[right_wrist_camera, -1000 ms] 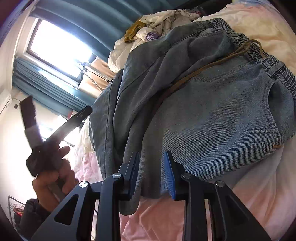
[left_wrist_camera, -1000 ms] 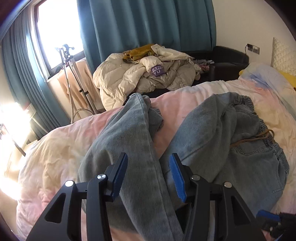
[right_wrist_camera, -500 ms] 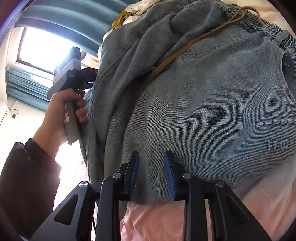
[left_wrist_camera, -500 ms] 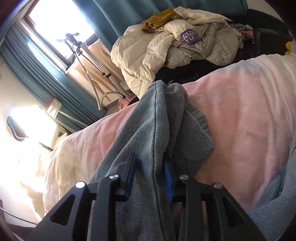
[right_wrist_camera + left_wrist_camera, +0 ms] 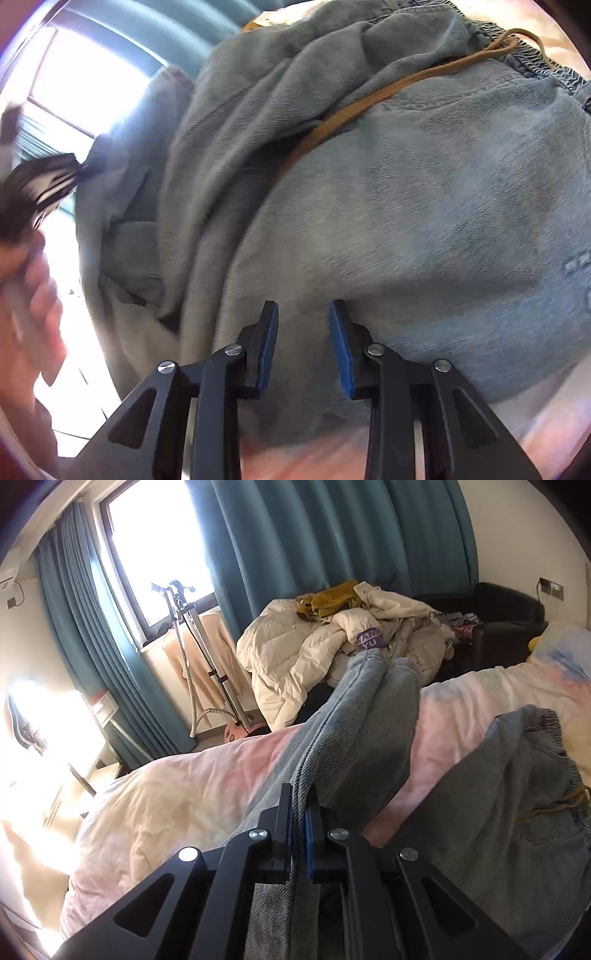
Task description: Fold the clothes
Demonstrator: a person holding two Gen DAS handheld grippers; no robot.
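Note:
Light blue jeans (image 5: 369, 720) lie on the bed, one leg stretching away and the waist part (image 5: 498, 794) at the right. My left gripper (image 5: 299, 812) is shut on a folded ridge of that leg, and the denim rises from the duvet between the pads. In the right wrist view the seat of the jeans (image 5: 424, 184) fills the frame, with a brown drawstring (image 5: 369, 96) across it. My right gripper (image 5: 303, 332) is open just over the denim near its lower edge, fingers apart. The left gripper (image 5: 48, 177) shows blurred at the left edge, held by a hand (image 5: 26, 295).
The bed has a pink and cream duvet (image 5: 166, 805). Beyond it a pile of cream jackets (image 5: 332, 642) lies on a dark seat, with a black armchair (image 5: 509, 627) at the right. A garment steamer stand (image 5: 192, 635) is by the window, between teal curtains (image 5: 295, 535).
My left gripper went from open above the jeans leg to shut on a fold of it and has lifted it. The right gripper has sunk closer to the jeans seat.

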